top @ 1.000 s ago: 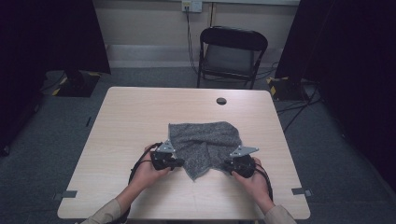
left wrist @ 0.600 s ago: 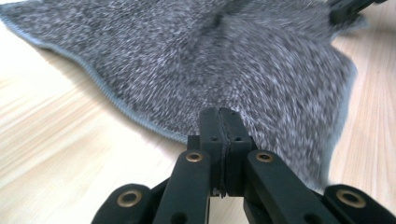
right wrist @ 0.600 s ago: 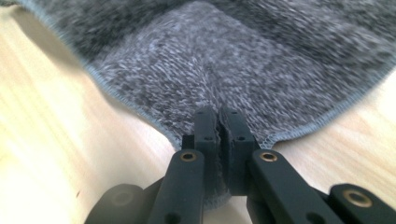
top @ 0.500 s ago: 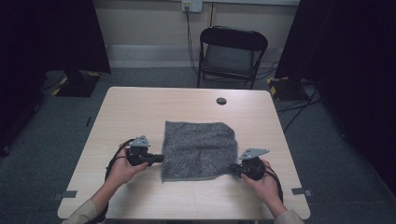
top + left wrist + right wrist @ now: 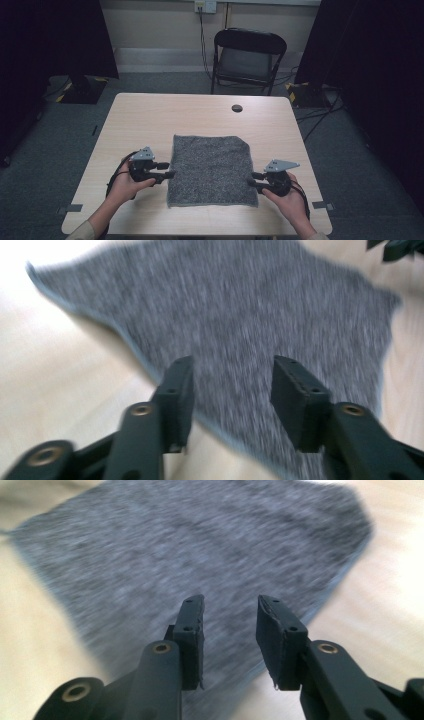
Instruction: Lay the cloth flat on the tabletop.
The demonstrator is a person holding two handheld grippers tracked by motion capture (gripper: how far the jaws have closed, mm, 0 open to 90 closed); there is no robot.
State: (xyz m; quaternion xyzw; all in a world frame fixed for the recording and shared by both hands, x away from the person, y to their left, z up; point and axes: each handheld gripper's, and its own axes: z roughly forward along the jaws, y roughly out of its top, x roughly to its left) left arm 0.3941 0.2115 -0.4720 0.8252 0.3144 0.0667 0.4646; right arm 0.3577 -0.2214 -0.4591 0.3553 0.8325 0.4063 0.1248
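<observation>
A grey knitted cloth (image 5: 212, 170) lies spread flat on the light wooden table (image 5: 145, 115). My left gripper (image 5: 168, 170) sits at the cloth's left edge and my right gripper (image 5: 253, 179) at its right edge, each pointing inward. Both have just been opening. In the left gripper view the cloth (image 5: 225, 305) lies below and beyond my left gripper (image 5: 232, 365), with nothing pinched between the pads. The right gripper view shows my right gripper (image 5: 230, 602) the same way over the cloth (image 5: 190, 545). The other gripper (image 5: 397, 247) shows at the far top right of the left gripper view.
A small black round thing (image 5: 237, 108) sits near the table's far edge. A black folding chair (image 5: 247, 57) stands behind the table. Cables run across the floor at the right. Bare tabletop lies left, right and beyond the cloth.
The cloth was bunched between the two grippers; both hands drew apart and it now lies flat. Both pairs of jaws have opened and let go of its edges.
</observation>
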